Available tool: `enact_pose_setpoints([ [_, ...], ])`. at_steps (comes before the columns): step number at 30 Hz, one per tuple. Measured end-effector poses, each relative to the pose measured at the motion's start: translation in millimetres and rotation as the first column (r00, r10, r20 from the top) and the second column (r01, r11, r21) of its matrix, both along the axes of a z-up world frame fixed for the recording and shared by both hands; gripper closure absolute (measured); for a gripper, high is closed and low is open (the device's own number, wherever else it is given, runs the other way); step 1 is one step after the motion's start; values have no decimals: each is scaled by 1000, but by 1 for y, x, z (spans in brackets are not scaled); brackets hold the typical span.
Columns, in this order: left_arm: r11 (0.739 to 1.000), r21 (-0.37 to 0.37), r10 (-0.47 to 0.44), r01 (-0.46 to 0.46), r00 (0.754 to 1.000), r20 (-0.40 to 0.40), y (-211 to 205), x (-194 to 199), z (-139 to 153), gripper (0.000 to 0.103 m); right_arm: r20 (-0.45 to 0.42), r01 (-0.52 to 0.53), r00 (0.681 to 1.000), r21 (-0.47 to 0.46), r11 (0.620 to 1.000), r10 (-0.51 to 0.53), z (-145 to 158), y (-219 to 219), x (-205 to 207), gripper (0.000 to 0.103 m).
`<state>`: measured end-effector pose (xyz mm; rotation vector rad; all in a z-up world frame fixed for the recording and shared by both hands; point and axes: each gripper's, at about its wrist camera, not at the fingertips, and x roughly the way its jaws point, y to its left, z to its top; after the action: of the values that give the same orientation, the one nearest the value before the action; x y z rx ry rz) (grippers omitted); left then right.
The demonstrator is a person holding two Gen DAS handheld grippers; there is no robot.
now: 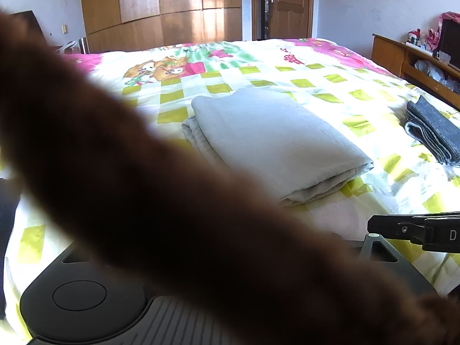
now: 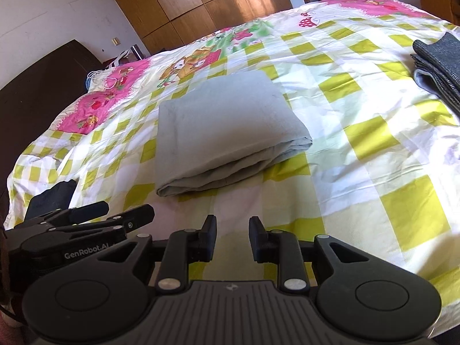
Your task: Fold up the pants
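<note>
The light grey pants [image 1: 273,138] lie folded into a thick rectangle in the middle of the bed; they also show in the right wrist view [image 2: 227,132]. My right gripper [image 2: 232,238] is open and empty, low over the bedspread just in front of the fold's near edge. My left gripper [image 2: 120,214] shows at the lower left of the right wrist view, beside the right one, its fingers close together. In the left wrist view a blurred brown shape [image 1: 143,187] covers its fingers. The right gripper's finger [image 1: 414,227] enters that view from the right.
The bed has a yellow-checked and pink cartoon bedspread [image 2: 373,143]. A folded dark grey garment [image 1: 434,132] lies at the bed's right side. A wooden wardrobe [image 1: 161,8] and door [image 1: 290,3] stand behind. A wooden shelf [image 1: 417,57] is at the right, a dark headboard [image 2: 43,86] at the left.
</note>
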<state>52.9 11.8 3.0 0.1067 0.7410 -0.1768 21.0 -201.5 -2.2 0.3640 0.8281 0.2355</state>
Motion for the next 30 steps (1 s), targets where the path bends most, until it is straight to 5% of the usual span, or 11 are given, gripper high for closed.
enact_pose_setpoints([
  [16, 1000, 16, -27, 26, 997, 67, -12, -16, 5, 3, 5, 21, 1000, -6, 1000, -21, -1, -2, -10, 62],
  [30, 998, 47, -32, 32, 999, 16, -15, -13, -10, 0, -20, 9, 1000, -23, 1000, -9, -12, 2, -4, 62],
])
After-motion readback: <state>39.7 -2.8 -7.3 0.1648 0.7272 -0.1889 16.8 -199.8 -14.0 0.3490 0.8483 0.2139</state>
